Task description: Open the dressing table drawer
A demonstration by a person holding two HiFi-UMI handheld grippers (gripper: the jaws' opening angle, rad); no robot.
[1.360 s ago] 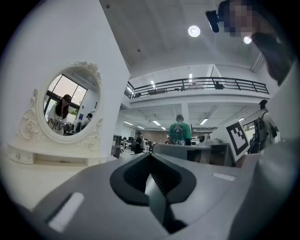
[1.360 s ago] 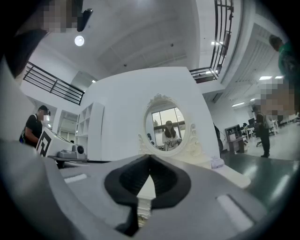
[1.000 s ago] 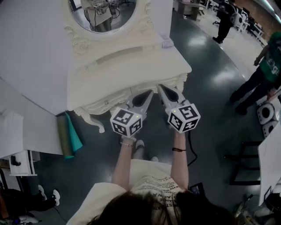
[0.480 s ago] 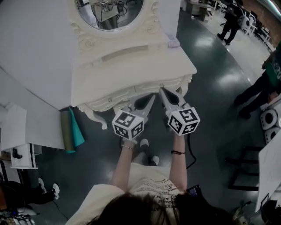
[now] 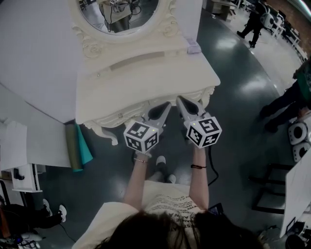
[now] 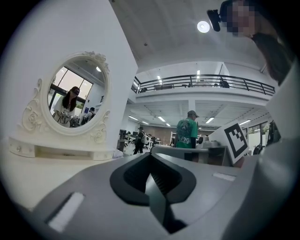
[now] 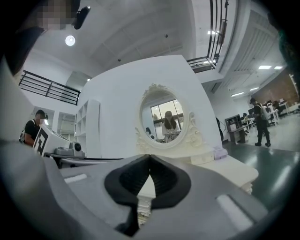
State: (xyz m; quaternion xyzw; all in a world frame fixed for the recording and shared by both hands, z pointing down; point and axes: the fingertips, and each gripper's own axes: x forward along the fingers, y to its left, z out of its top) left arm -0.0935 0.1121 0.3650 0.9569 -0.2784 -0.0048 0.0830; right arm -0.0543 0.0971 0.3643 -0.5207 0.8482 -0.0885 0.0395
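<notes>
The cream dressing table (image 5: 146, 73) with its oval mirror (image 5: 124, 14) stands in front of me. Its carved drawer front (image 5: 129, 114) runs under the tabletop's near edge and looks closed. In the head view my left gripper (image 5: 166, 104) and right gripper (image 5: 179, 99) sit side by side, level, with their tips at that near edge right of the middle. Both are shut with nothing between the jaws. The left gripper view shows the left gripper (image 6: 150, 155) just above the tabletop, the mirror (image 6: 77, 96) to its left. The right gripper (image 7: 149, 157) faces the mirror (image 7: 165, 119).
A small lavender box (image 5: 193, 47) sits at the tabletop's back right corner. Rolled teal and olive mats (image 5: 77, 146) lean by the table's left leg, next to a white cabinet (image 5: 17, 151). People (image 5: 286, 99) stand to the right, near a black frame (image 5: 272, 185).
Both grippers have shifted a little together along the table's front edge and slightly down. Their jaws stay shut and the drawer has not moved.
</notes>
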